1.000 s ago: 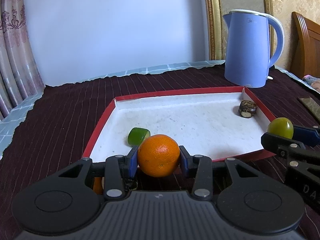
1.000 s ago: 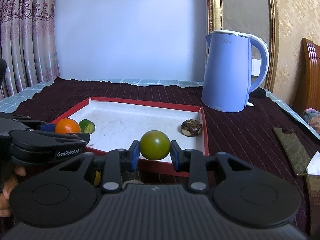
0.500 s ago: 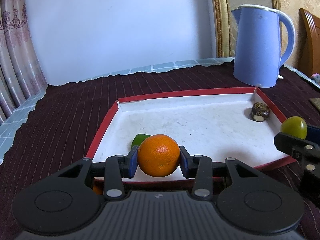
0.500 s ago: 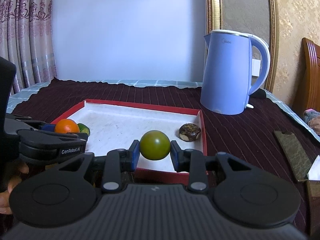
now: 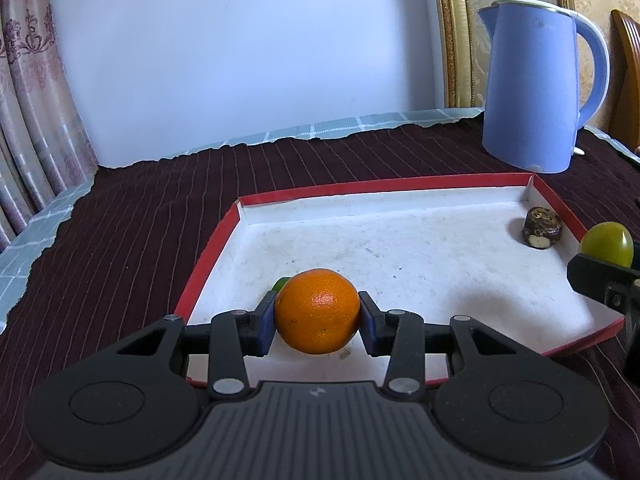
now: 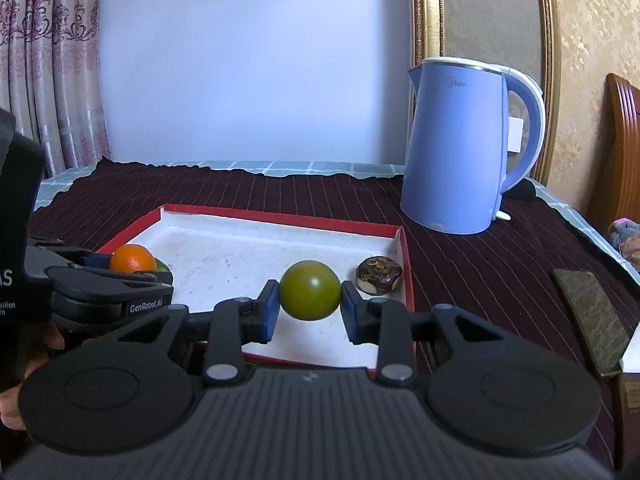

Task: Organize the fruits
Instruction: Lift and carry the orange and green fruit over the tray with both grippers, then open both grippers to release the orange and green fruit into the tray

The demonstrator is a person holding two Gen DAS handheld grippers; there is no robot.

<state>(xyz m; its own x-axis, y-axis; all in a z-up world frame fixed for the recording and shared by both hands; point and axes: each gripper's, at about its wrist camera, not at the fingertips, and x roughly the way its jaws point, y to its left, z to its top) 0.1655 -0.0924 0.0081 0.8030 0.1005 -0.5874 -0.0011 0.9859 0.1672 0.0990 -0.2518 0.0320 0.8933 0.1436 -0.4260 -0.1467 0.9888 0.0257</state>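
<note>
My left gripper (image 5: 318, 312) is shut on an orange (image 5: 317, 311) and holds it over the near left part of the red-rimmed white tray (image 5: 400, 188). A green fruit (image 5: 281, 283) lies in the tray, mostly hidden behind the orange. My right gripper (image 6: 309, 298) is shut on a green tomato (image 6: 309, 290) over the tray's (image 6: 280, 220) near right part. A brown fruit (image 6: 379, 274) lies in the tray's right corner; it also shows in the left wrist view (image 5: 541, 226). The orange (image 6: 132, 259) and the tomato (image 5: 606, 243) each show in the other view.
A blue electric kettle (image 6: 464, 144) stands on the dark striped cloth behind the tray's right corner. A dark flat object (image 6: 592, 316) lies on the cloth at the right. A wooden chair (image 6: 624, 152) is at the far right. Curtains hang at the left.
Both grippers have moved forward with their fruits, from in front of the tray's near rim to over its floor. The green fruit is now mostly hidden behind the orange.
</note>
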